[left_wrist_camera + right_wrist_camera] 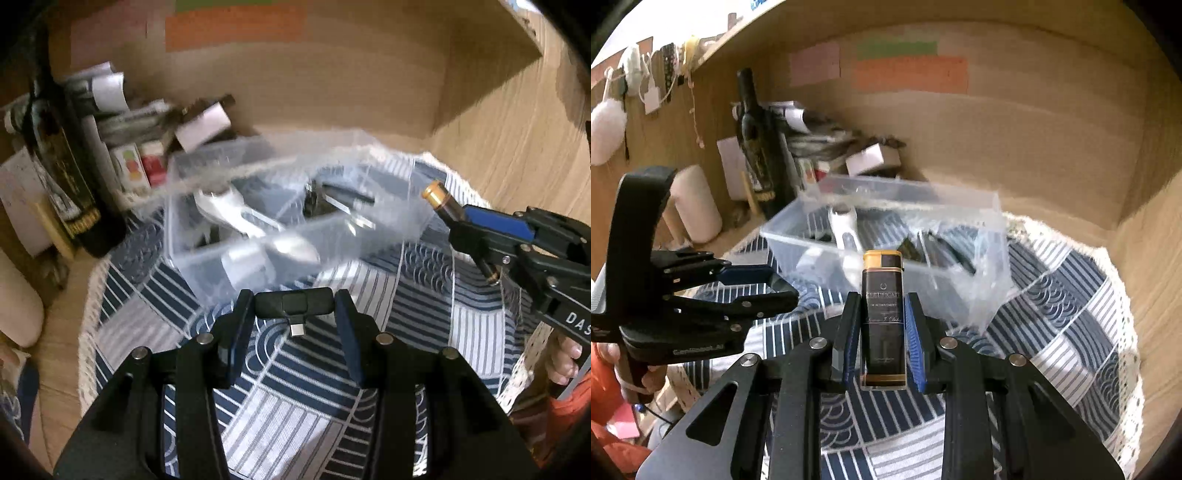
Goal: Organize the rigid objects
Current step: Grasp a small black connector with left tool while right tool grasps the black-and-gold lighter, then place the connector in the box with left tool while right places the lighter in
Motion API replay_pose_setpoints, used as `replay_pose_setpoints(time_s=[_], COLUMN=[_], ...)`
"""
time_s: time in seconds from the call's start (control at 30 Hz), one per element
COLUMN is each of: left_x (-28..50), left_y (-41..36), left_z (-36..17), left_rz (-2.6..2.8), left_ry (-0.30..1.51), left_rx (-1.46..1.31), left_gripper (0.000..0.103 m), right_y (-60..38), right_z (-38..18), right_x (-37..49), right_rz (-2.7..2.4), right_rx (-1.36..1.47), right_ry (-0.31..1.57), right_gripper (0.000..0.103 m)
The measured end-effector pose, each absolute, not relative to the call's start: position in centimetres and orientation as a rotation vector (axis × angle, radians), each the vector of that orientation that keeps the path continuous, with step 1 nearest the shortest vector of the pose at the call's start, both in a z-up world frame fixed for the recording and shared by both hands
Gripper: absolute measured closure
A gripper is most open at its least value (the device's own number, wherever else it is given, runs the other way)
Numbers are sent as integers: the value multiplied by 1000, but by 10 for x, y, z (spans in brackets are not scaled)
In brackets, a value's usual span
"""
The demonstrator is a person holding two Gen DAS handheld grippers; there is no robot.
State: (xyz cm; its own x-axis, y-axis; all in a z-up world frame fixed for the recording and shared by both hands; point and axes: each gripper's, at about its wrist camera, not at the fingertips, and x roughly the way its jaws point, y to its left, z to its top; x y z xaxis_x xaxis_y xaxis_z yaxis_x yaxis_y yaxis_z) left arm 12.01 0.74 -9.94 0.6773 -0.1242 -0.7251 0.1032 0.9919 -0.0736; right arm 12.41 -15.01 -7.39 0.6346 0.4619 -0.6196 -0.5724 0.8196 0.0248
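My left gripper [293, 308] is shut on a small black USB-C adapter [293, 304], held above the patterned cloth just in front of the clear plastic box [192, 258]. My right gripper [882, 332] is shut on a brown and gold lighter [882, 314], held upright in front of the same box [790, 236]. The right gripper also shows at the right of the left wrist view [461, 221], with the lighter's gold top [434, 194] sticking out. The left gripper shows at the left of the right wrist view [779, 284]. The box holds a white tool [229, 214] and dark objects [325, 199].
A blue and white patterned cloth [424, 295] covers the wooden desk. A dark wine bottle [753, 140], stacked boxes and papers [147, 122] and a white cylinder [696, 206] stand at the back left. A wooden wall [1034, 147] closes the back and right.
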Motion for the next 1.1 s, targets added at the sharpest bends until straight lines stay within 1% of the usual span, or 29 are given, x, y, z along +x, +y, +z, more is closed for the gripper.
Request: replay_pose_setpoints(time_s=[0.23, 0.57, 0.8, 1.1], left_x=[130, 160, 190, 221], left_y=[9, 15, 21, 23], left_z=[-67, -51, -63, -98], left_rz=[-115, -109, -114, -136], left_ry=[728, 689, 734, 832], left_rx=[-28, -33, -52, -75], left_gripper=[59, 59, 59, 59], right_y=[-147, -134, -127, -109], right_z=[-48, -35, -50, -92], right_x=[138, 172, 204, 237], right_rz=[587, 579, 576, 575], right_rx=[-171, -178, -188, -237], right_ry=[584, 557, 621, 749], right_gripper=[81, 81, 81, 81])
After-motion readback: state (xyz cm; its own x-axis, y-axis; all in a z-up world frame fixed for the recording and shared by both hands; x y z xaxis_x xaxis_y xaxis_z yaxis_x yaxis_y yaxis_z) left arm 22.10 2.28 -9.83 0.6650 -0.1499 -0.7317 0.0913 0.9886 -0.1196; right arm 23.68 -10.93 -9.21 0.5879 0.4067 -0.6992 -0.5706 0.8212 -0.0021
